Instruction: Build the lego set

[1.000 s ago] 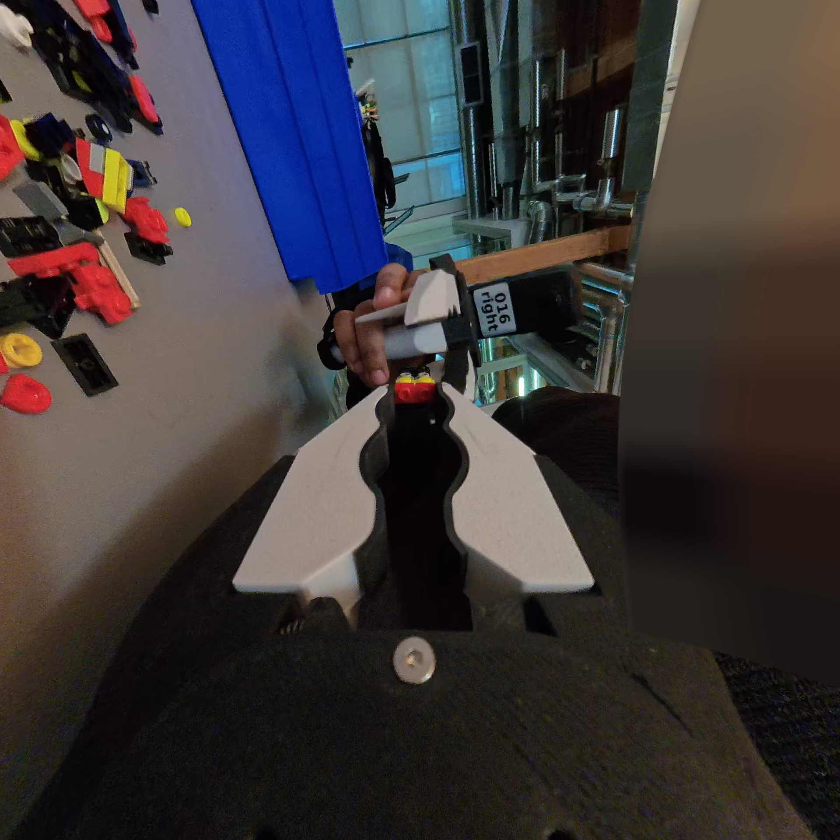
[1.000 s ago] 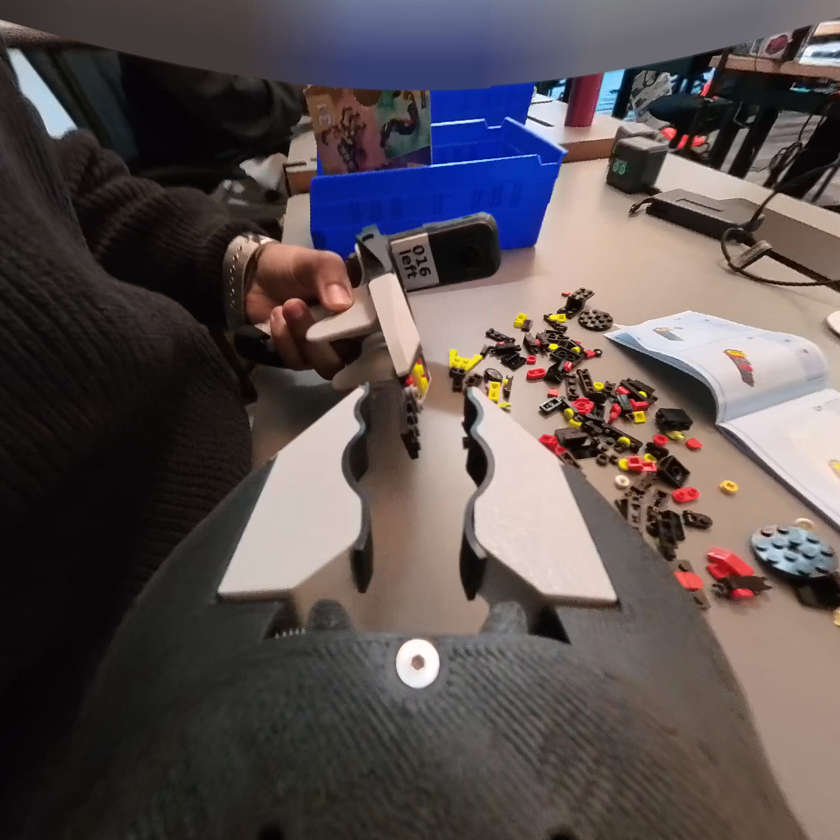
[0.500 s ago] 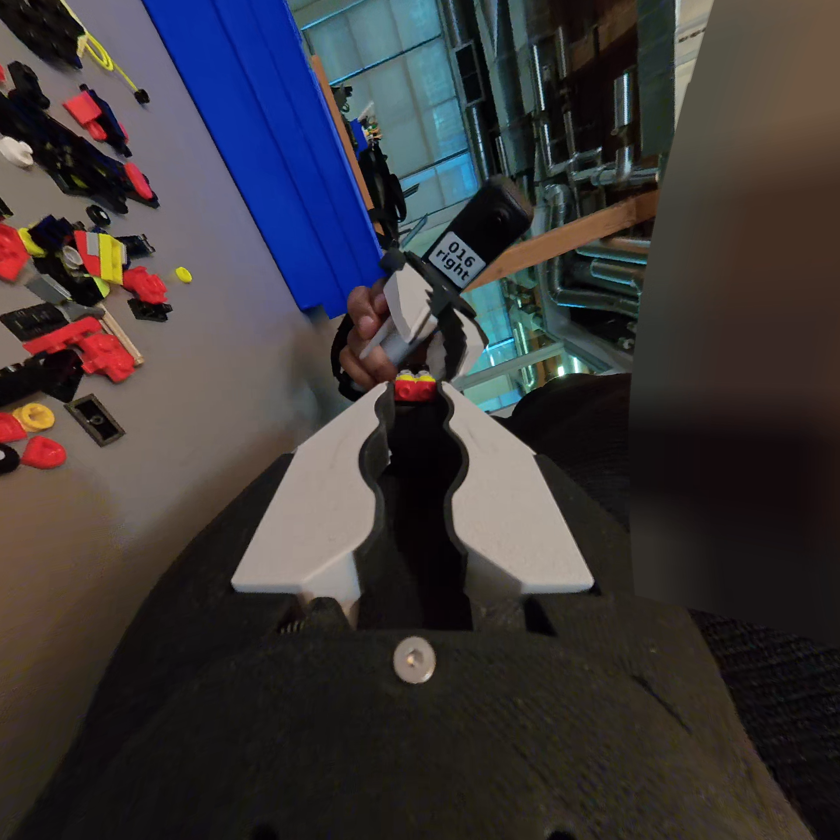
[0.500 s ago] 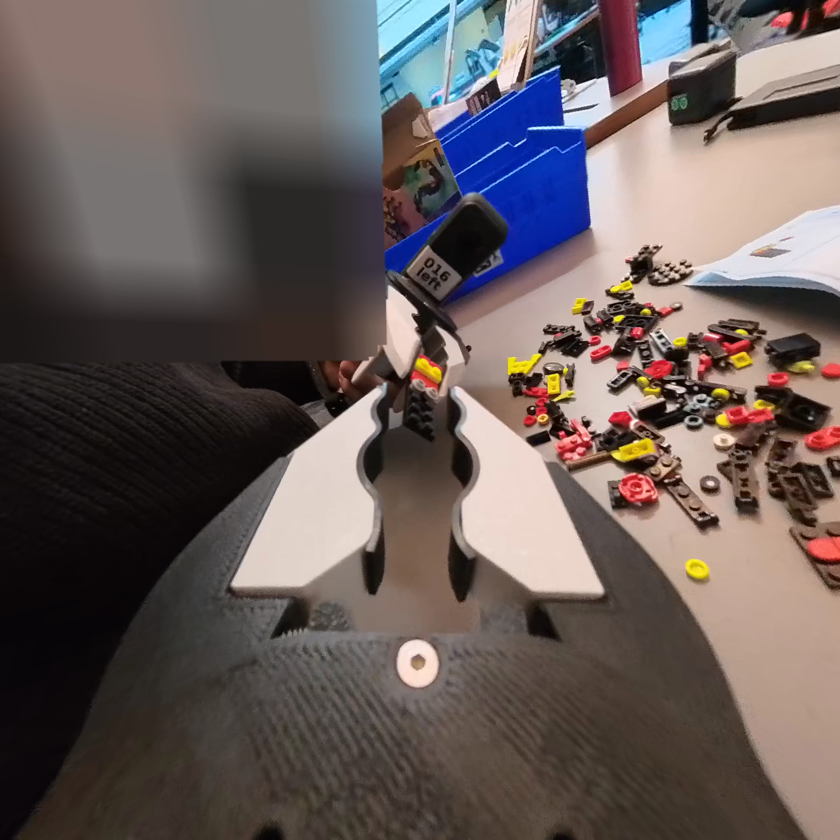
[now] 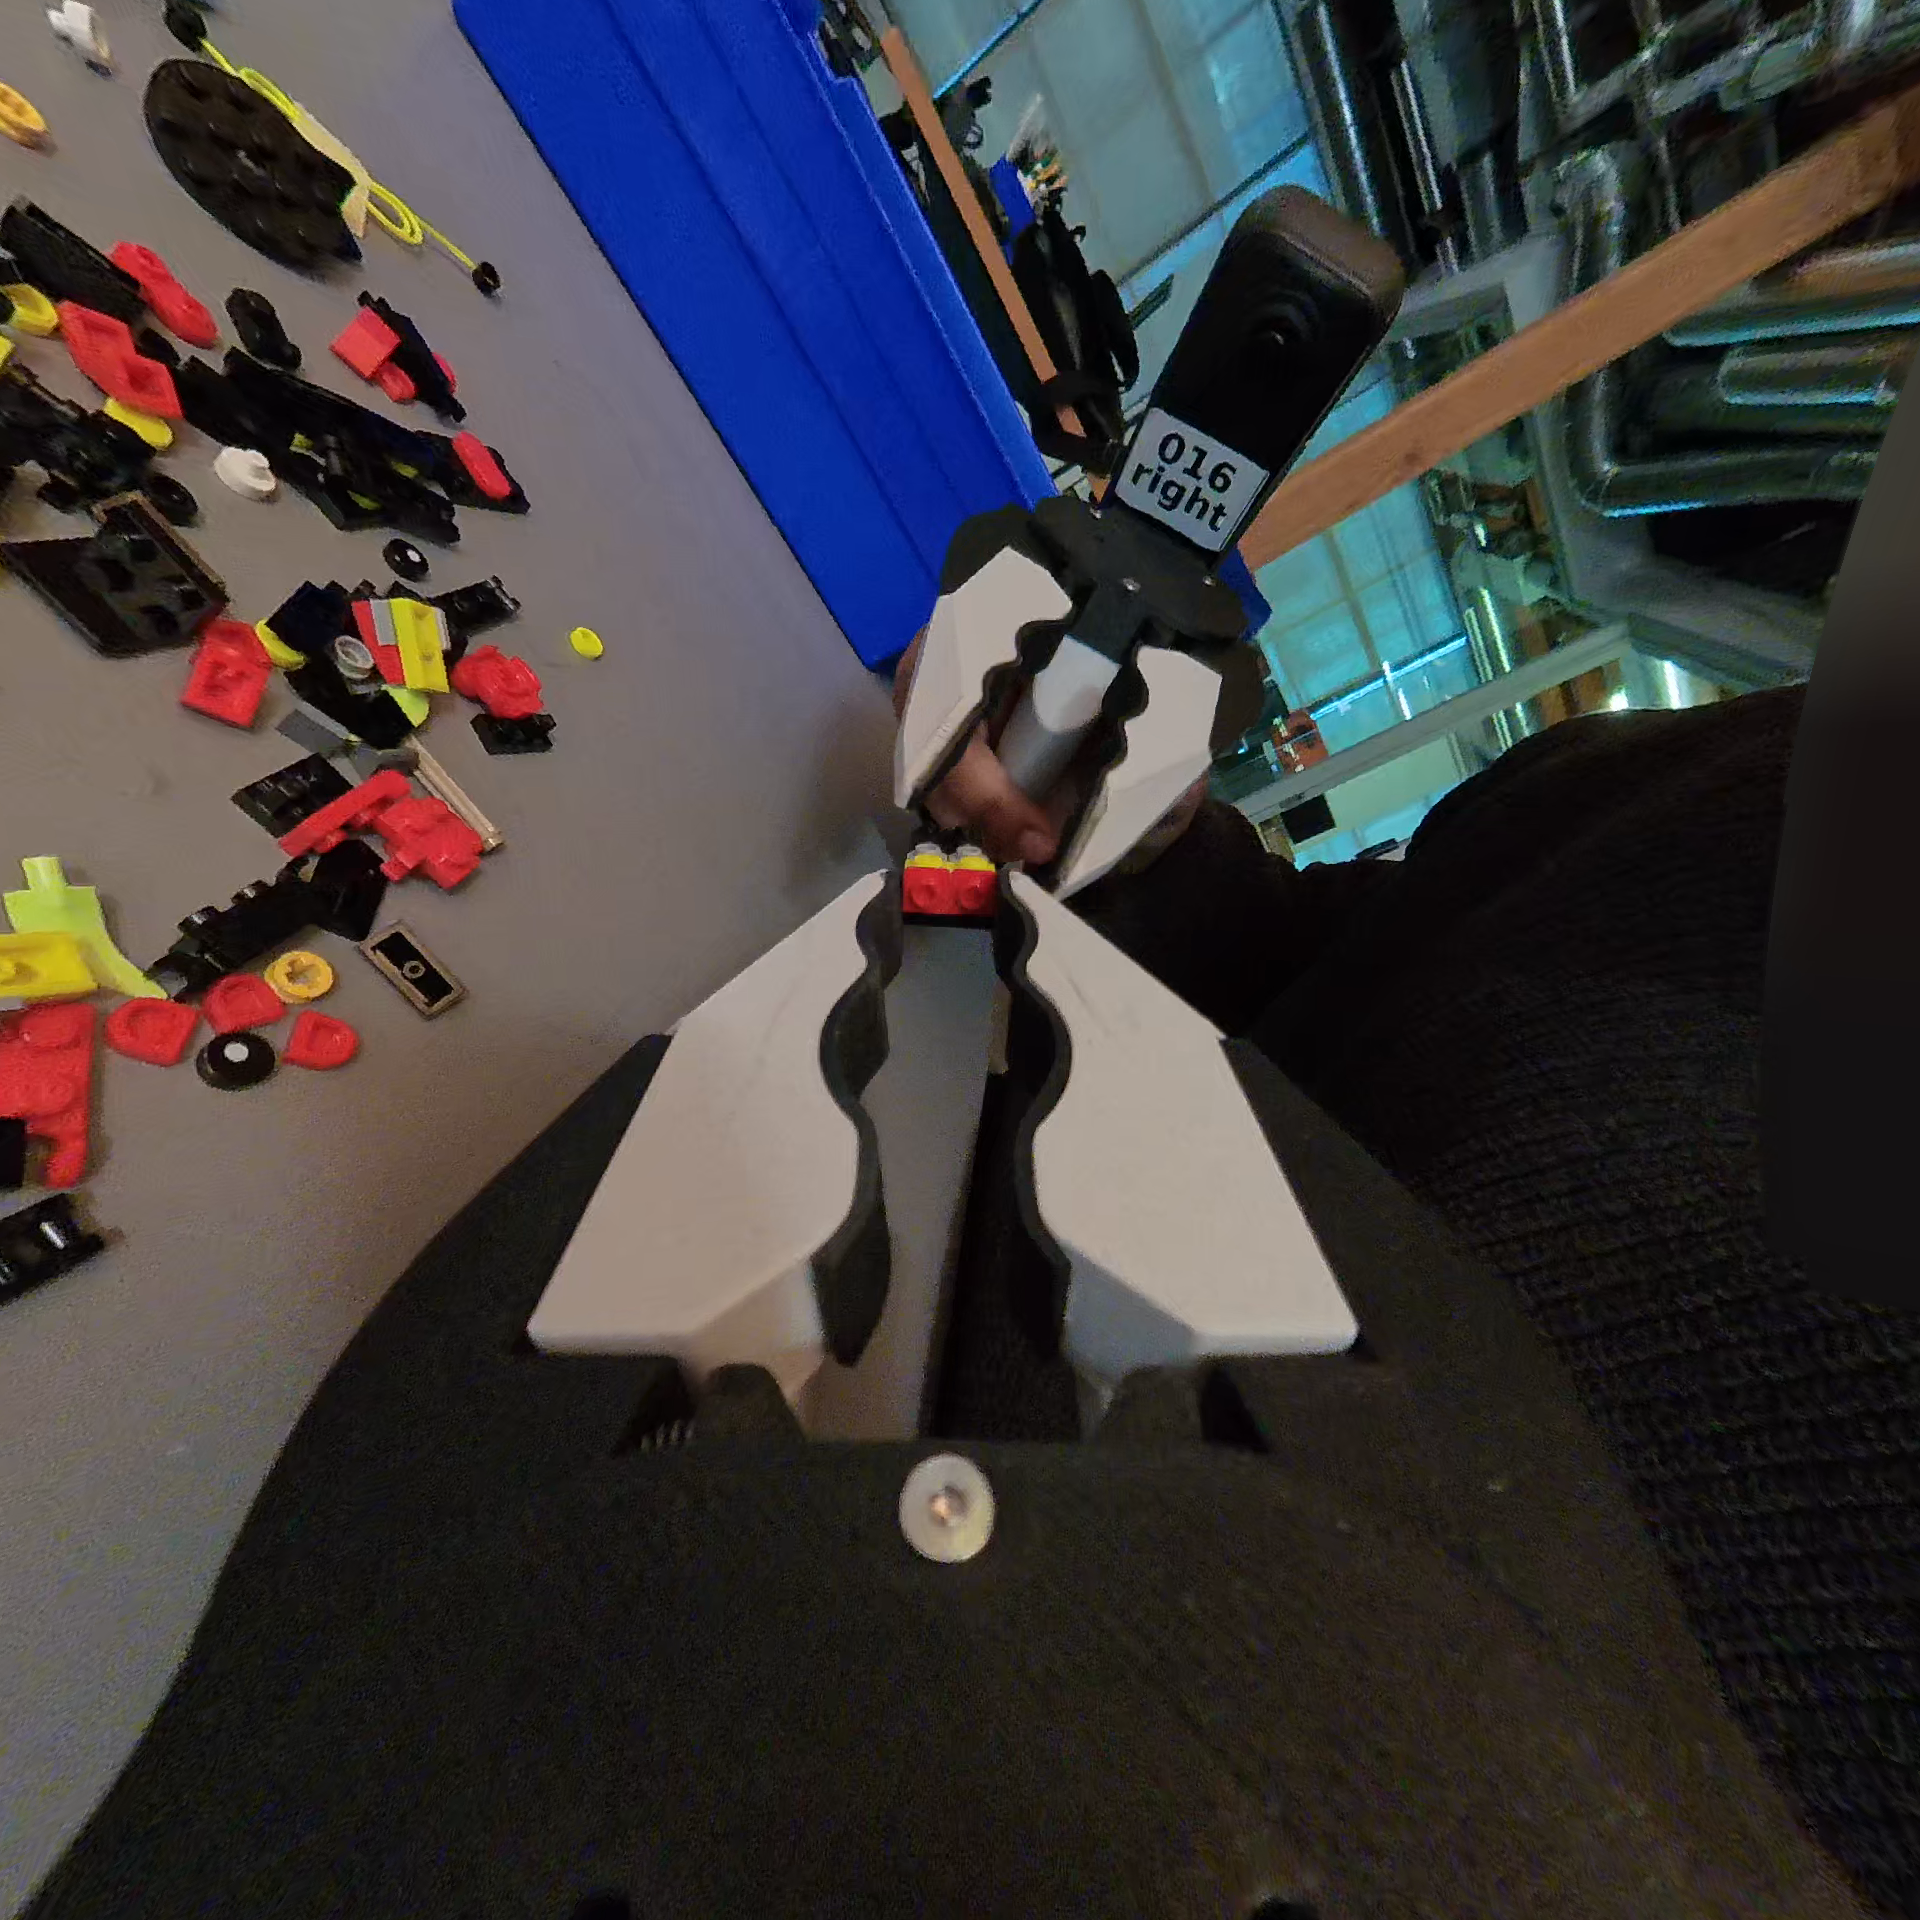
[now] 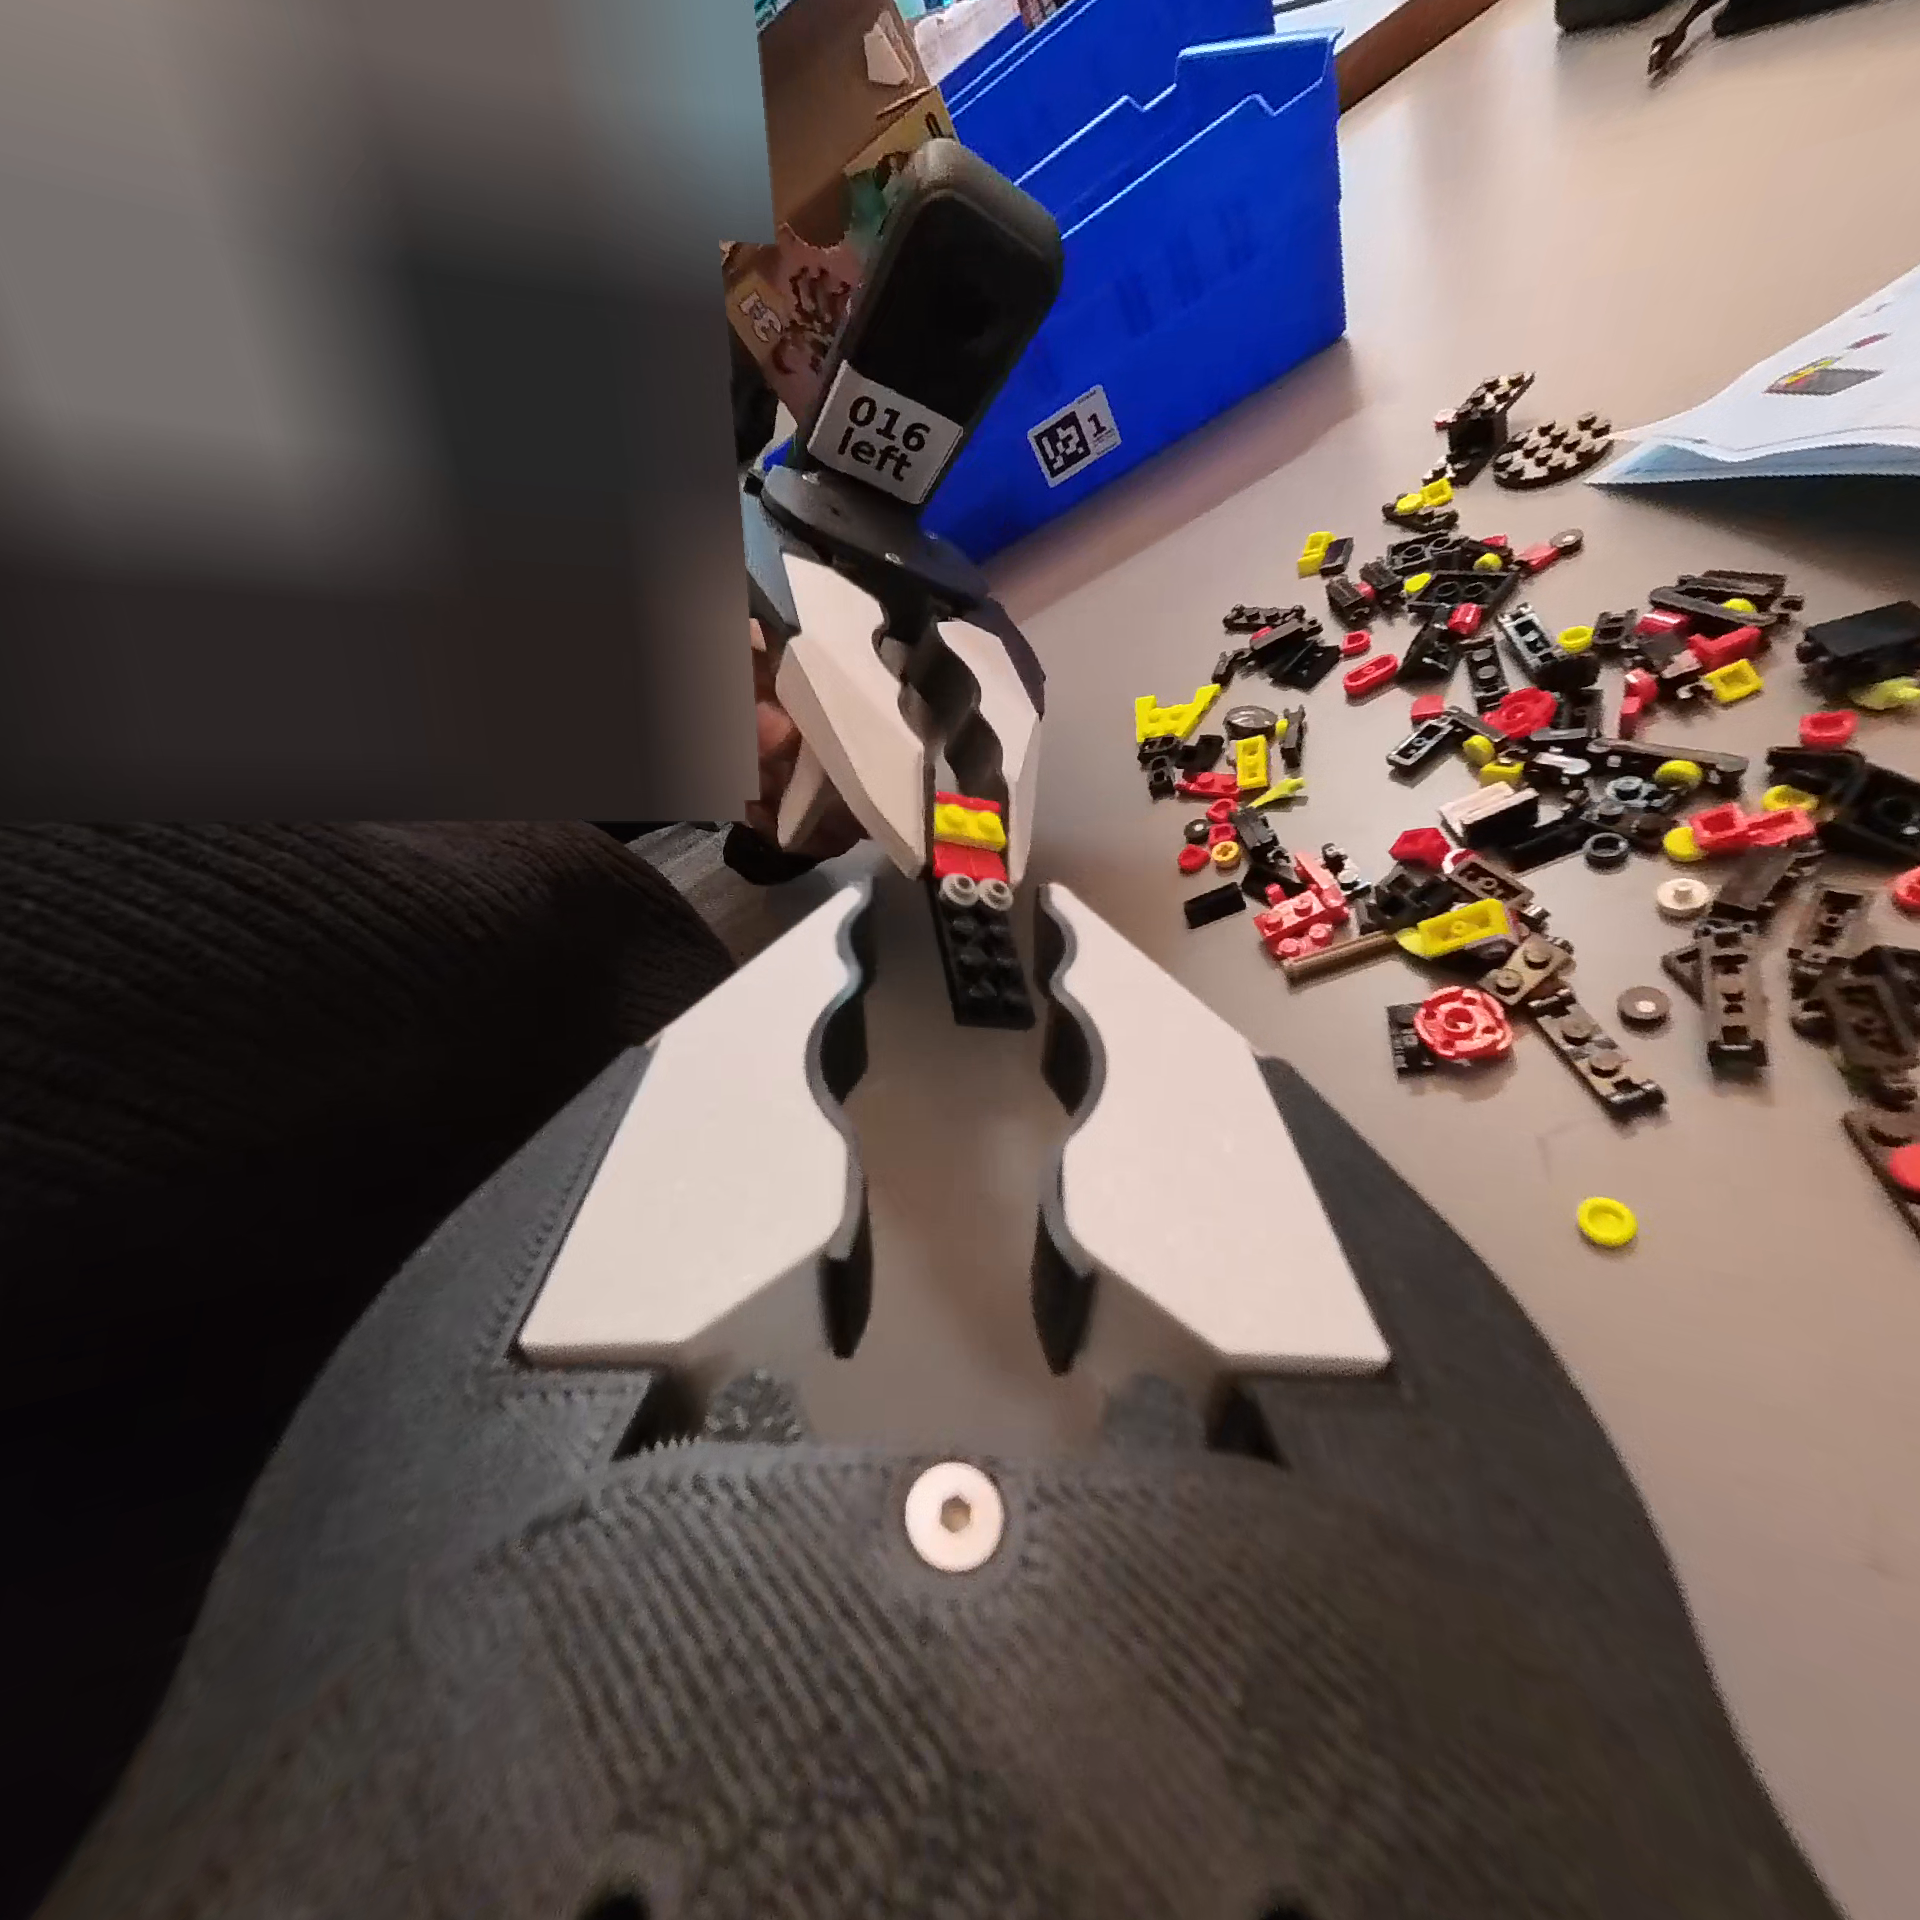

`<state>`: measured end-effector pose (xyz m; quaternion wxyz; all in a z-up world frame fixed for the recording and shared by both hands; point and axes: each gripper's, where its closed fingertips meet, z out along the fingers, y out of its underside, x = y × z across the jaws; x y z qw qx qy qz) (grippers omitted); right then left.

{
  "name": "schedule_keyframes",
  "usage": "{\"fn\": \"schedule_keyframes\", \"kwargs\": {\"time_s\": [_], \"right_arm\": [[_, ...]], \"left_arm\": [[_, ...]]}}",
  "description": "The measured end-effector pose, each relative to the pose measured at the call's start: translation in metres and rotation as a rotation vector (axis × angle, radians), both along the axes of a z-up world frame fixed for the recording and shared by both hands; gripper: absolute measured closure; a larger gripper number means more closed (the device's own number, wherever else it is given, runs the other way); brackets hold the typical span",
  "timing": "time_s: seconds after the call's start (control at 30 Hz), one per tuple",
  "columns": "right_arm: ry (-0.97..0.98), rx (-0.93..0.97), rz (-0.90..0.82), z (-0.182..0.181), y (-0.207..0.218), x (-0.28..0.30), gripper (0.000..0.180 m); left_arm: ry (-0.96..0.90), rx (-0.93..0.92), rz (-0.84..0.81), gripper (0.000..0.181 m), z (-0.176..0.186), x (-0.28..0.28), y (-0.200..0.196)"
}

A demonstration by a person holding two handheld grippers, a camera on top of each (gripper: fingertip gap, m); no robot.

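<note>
My left gripper is shut on a small lego assembly of red, yellow and black pieces, held above the table. In the right wrist view the left gripper grips the assembly's red and yellow end, and its black studded plate sticks out toward me. My right gripper is open, and the black plate's end lies between its fingertips with a gap on each side. The right gripper also shows in the left wrist view, facing the left one.
Several loose red, yellow and black lego pieces lie scattered on the grey table. A blue bin stands behind. An open instruction booklet lies at the far right. A black round plate lies far left. A dark sleeve is close.
The right gripper's fingers have narrowed from wide open and closed in around the assembly's black end. Both grippers have swung round to face each other end on.
</note>
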<state>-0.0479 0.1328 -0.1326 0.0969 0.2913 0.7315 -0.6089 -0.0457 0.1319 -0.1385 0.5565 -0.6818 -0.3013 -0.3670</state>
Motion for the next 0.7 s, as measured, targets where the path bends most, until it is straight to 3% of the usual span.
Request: {"fn": "schedule_keyframes", "kwargs": {"time_s": [0.7], "right_arm": [[0.015,0.151,0.061,-0.023,-0.004,0.009,0.167]], "left_arm": [[0.031,-0.063,-0.028,0.166,-0.011,0.004,0.002]]}}
